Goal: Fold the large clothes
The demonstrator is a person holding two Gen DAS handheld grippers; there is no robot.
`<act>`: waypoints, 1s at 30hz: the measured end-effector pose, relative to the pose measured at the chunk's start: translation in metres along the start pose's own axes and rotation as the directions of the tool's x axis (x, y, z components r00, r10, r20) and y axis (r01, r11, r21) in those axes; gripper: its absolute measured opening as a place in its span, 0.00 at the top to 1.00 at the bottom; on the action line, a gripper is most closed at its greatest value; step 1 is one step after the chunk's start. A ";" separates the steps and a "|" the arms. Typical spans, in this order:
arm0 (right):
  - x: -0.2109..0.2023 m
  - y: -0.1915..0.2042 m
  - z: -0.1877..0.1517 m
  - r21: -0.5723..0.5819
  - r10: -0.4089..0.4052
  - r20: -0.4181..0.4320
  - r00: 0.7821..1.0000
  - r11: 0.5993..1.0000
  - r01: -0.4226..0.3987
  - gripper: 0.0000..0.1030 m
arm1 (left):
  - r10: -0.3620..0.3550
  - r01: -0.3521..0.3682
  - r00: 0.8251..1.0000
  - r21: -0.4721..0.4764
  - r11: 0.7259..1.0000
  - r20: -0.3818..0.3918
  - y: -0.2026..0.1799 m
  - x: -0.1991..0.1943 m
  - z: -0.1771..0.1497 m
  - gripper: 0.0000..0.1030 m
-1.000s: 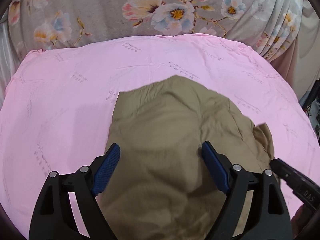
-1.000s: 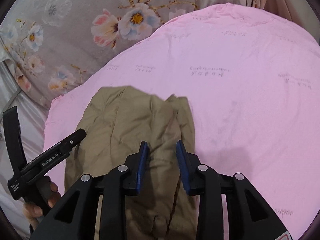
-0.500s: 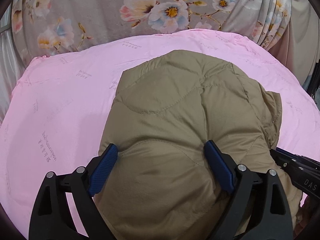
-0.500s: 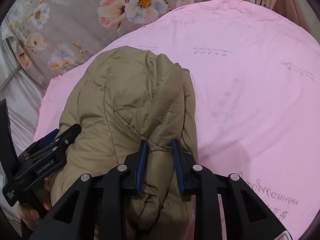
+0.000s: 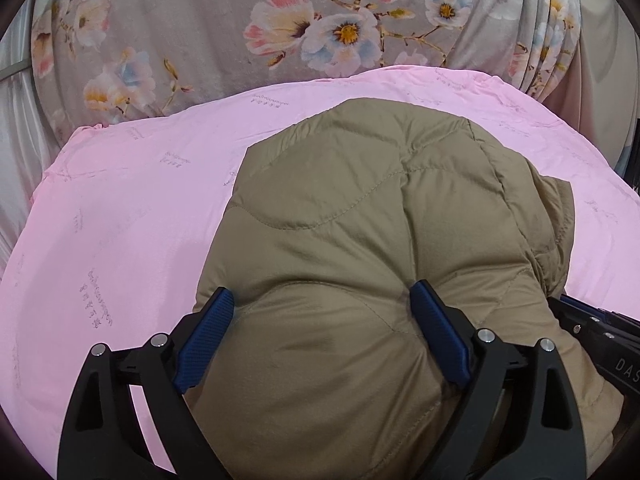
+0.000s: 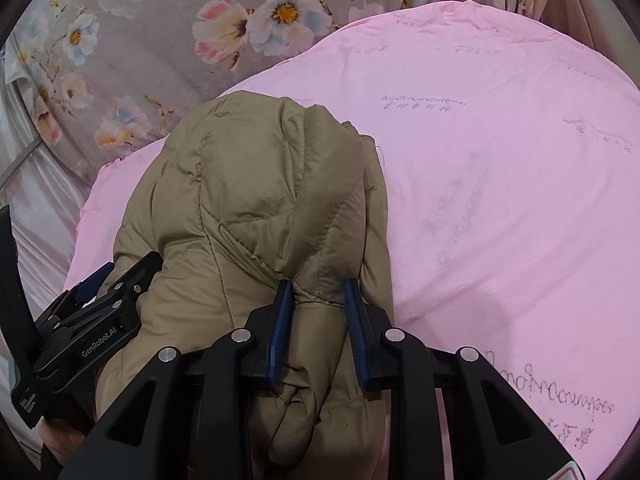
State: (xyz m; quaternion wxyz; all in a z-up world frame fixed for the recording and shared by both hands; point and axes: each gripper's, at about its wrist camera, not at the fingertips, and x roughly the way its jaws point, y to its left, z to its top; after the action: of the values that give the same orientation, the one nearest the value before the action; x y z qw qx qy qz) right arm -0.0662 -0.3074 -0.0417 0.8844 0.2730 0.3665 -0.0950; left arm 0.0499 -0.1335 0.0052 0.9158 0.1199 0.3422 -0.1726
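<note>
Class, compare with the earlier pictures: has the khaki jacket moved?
Yes. The khaki jacket now reaches farther up the pink sheet, toward the floral fabric.

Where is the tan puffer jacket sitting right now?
The jacket lies bunched on the pink sheet, in front of the floral cover. The left gripper and right gripper both straddle its near end.

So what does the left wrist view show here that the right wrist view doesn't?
Only the left wrist view shows the left gripper straddling a broad bulge of the tan puffer jacket, its jaws wide. Only the right wrist view shows the right gripper pinching a narrow fold, plus large stitched script on the pink sheet. Both show the jacket, the sheet and the floral fabric behind.
</note>
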 end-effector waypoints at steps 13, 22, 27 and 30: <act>-0.030 -0.017 0.003 0.100 0.008 -0.069 0.998 0.995 -0.001 0.42 | -0.061 0.057 0.994 -0.049 0.997 -0.087 0.027 -0.027 0.001 0.07; -0.009 -0.054 -0.012 0.369 0.297 -0.163 0.941 0.903 -0.221 0.38 | -0.351 0.261 0.906 -0.338 0.904 -0.238 0.097 -0.003 -0.016 0.04; 0.001 -0.057 -0.018 0.418 0.400 -0.143 0.905 0.853 -0.311 0.37 | -0.591 0.425 0.771 -0.499 0.755 -0.238 0.104 0.025 -0.033 0.04; 0.007 -0.054 -0.017 0.412 0.433 -0.132 0.892 0.842 -0.348 0.37 | -0.626 0.454 0.748 -0.517 0.726 -0.222 0.100 0.030 -0.038 0.04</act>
State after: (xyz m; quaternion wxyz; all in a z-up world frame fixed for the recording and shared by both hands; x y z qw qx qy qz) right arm -0.0908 -0.3425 -0.0788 0.7695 0.5160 0.3728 0.0503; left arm 0.0889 -0.0361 -0.0330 0.7406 -0.1615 0.5625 -0.3301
